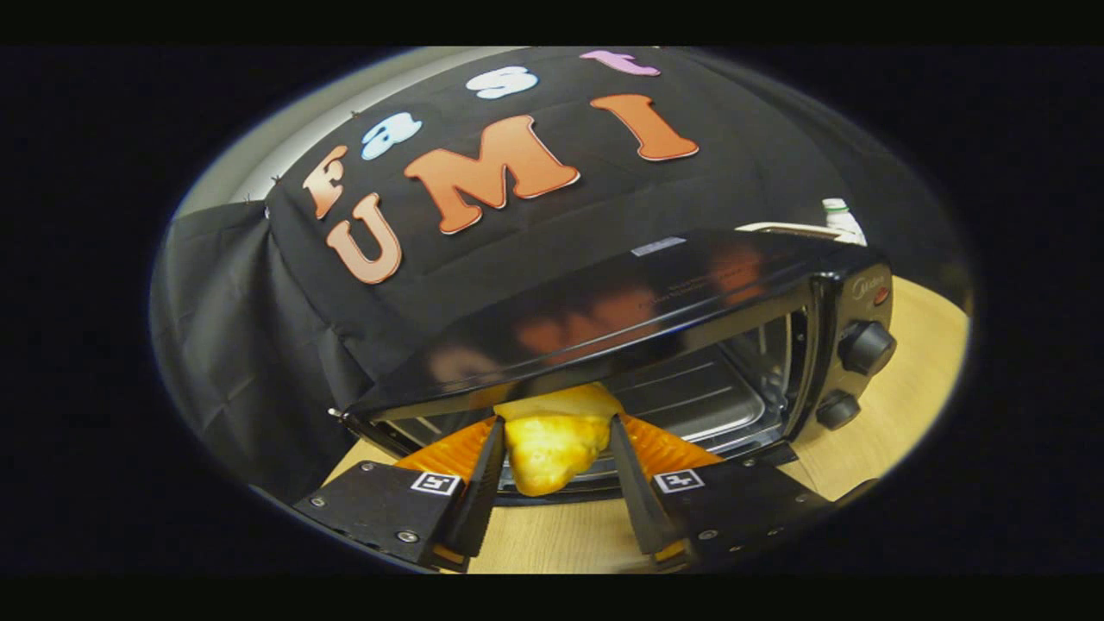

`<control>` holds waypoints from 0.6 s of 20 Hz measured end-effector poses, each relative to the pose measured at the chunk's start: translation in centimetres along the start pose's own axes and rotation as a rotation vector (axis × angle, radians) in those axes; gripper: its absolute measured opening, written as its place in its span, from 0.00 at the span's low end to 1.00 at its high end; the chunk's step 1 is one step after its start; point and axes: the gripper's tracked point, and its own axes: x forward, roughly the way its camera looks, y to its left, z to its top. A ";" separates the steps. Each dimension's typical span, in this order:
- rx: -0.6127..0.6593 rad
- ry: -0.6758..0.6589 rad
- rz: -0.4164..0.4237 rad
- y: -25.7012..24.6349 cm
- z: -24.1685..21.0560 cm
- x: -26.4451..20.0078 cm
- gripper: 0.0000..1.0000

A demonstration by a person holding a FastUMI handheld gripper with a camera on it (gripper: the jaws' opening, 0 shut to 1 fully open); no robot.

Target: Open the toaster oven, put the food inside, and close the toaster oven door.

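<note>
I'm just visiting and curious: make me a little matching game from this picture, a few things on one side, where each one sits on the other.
Things:
1. food
2. toaster oven
3. two knobs
4. bottle

Places:
A. behind the oven's far top corner
B. between the gripper fingers, pressed by both
C. on the oven's front panel, beside the opening
D. on the wooden table, cavity open

Pairs: 1-B, 2-D, 3-C, 4-A

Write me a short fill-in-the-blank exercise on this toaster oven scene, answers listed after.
1. The gripper is shut on a yellow piece of ____.
2. The toaster oven door is ____, so its inside shows.
3. The oven's two knobs sit one above the other on the panel beside its ____.
4. The oven stands on a ____ table.

Missing words: food; open; opening; wooden
</note>
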 end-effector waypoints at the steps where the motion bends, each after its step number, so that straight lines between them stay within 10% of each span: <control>1: -0.018 -0.015 -0.013 -0.3 0.2 -0.1 0.67; 12: -0.044 -0.030 -0.069 -1.4 0.8 2.8 0.67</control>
